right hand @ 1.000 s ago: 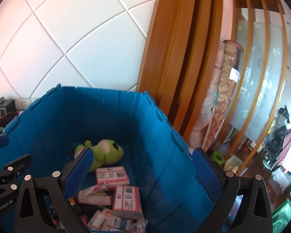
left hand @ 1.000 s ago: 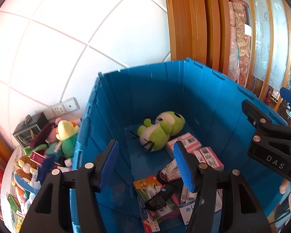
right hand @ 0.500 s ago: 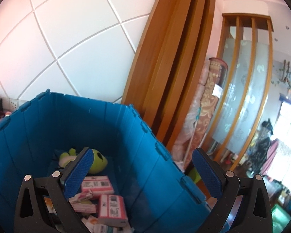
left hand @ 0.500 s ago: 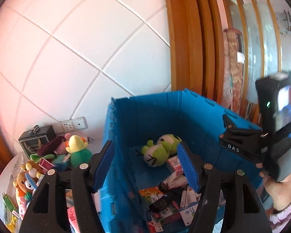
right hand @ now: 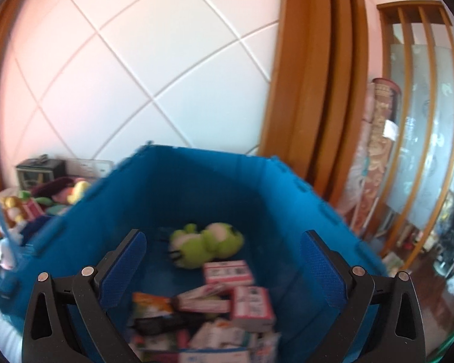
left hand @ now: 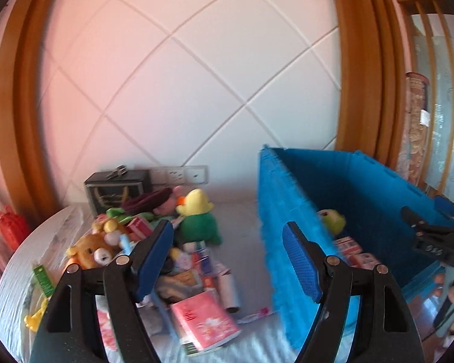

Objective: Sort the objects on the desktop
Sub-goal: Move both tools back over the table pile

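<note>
Left wrist view: the left tongs, empty, have just been spreading; beyond them a blurred heap of toys and boxes lies on the surface, left of the blue bin.

Right wrist view: the right tongs stand spread and empty over the bin, a green frog toy and pink boxes below them.

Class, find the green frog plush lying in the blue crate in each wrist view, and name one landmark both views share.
Left wrist: frog plush right of centre, peeking over the crate wall.
Right wrist: frog plush at centre, on the crate floor.
Shared landmark: blue crate.
</note>
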The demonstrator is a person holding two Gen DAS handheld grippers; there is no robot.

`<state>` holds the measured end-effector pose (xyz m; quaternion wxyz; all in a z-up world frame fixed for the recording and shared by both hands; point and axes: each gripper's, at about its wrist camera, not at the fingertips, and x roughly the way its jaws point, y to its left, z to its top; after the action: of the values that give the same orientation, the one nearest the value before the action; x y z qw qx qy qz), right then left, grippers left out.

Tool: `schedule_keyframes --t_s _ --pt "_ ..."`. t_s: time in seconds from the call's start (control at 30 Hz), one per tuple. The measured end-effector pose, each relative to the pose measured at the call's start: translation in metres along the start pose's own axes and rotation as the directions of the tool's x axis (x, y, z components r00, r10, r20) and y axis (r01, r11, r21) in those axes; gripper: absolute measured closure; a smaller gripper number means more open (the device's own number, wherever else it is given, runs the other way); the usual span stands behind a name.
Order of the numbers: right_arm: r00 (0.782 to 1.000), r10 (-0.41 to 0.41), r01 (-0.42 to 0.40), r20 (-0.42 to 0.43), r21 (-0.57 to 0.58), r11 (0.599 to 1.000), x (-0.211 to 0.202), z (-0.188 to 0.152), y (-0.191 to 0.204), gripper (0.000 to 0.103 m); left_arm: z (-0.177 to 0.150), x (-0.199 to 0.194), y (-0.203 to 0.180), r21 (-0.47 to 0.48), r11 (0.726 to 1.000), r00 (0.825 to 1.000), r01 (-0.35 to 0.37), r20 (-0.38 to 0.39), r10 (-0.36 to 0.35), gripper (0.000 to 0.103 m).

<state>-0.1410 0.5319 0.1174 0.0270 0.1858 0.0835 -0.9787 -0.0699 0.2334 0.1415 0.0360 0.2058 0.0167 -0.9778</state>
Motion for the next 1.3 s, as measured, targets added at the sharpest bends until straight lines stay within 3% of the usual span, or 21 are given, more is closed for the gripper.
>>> schedule_keyframes --t_s 0.17,0.4,0.57,0.7,0.8,0.87,0.97,1.1,1.3 --pt "0.993 0.115 -0.114 -0.013 0.02 0.993 -0.015 -0.001 0.046 0.0 -0.027 -0.003 0.074 -0.024 0.993 0.992 -0.115 -0.047 0.113 0.029" --pt "0.971 0.238 -0.238 0.019 -0.01 0.971 -0.037 0.003 0.121 0.0 -0.074 -0.003 0.184 -0.069 0.958 0.95 -0.278 -0.167 0.263 0.029" --pt "0.942 0.336 -0.336 0.007 -0.049 0.941 -0.044 0.0 0.18 0.0 -0.115 -0.007 0.259 -0.078 0.921 0.899 -0.382 -0.261 0.35 0.029" --pt "0.92 0.391 -0.393 -0.038 -0.082 0.916 -0.041 -0.008 0.227 0.0 -0.142 -0.01 0.322 -0.119 0.894 0.867 -0.432 -0.329 0.375 0.029" --pt "0.914 0.396 -0.404 -0.09 -0.108 0.908 -0.032 -0.02 0.257 0.0 -0.166 -0.016 0.375 -0.154 0.867 0.83 -0.474 -0.406 0.382 0.029" --pt "0.916 0.382 -0.396 -0.122 -0.128 0.909 -0.024 -0.03 0.274 0.0 -0.179 -0.017 0.403 -0.143 0.85 0.799 -0.508 -0.446 0.403 0.029" --pt "0.905 0.378 -0.404 -0.197 -0.119 0.907 -0.007 -0.048 0.294 0.0 -0.197 -0.014 0.435 -0.127 0.837 0.766 -0.532 -0.493 0.413 0.029" --pt "0.889 0.335 -0.384 -0.312 -0.11 0.917 0.021 -0.075 0.31 0.0 -0.212 0.001 0.46 -0.134 0.848 0.759 -0.513 -0.532 0.375 0.029" --pt "0.855 0.256 -0.328 -0.45 -0.086 0.941 0.055 -0.112 0.322 0.0 -0.216 0.047 0.476 -0.139 0.884 0.769 -0.447 -0.565 0.299 0.029"
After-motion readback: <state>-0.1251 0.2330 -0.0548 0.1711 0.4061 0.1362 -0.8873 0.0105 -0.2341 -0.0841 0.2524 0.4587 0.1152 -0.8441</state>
